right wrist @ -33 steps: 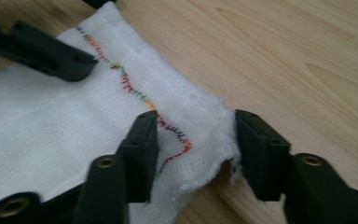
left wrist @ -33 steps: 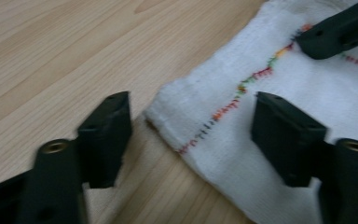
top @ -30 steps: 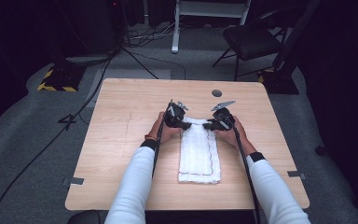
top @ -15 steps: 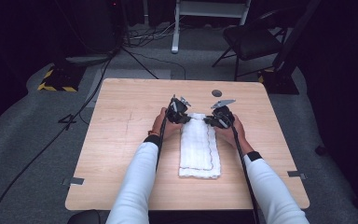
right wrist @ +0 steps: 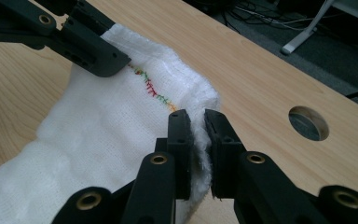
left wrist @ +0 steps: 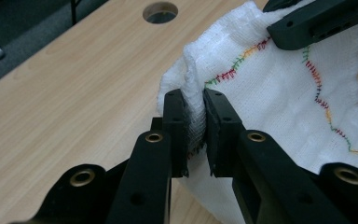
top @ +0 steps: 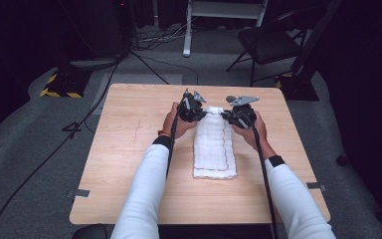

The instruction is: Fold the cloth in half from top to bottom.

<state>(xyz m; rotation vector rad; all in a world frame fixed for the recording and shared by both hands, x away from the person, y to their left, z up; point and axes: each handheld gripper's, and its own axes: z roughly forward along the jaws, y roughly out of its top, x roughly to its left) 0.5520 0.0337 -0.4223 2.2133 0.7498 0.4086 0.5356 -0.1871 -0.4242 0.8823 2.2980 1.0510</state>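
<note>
left gripper [left wrist: 195, 126]: jaws just closing, now pinched on far left corner of white waffle-weave cloth with multicolour stitched hem [top: 214, 144]
right gripper [right wrist: 196, 140]: same, clamped on far right corner
change: far edge now lifted off light wooden table [top: 129, 149]; a second ago it lay flat
cloth: near end rests mid-table
meaning: likely start of a fold towards the person

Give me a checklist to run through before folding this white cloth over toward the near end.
1. Left gripper clamped on a far corner of the cloth: ok.
2. Right gripper clamped on the other far corner: ok.
3. Far edge raised off the table: ok.
4. Near end lying flat: ok.
5. Cloth clear of the round hole: ok.
6. How many layers each pair of jaws pinches: cannot tell.
</note>
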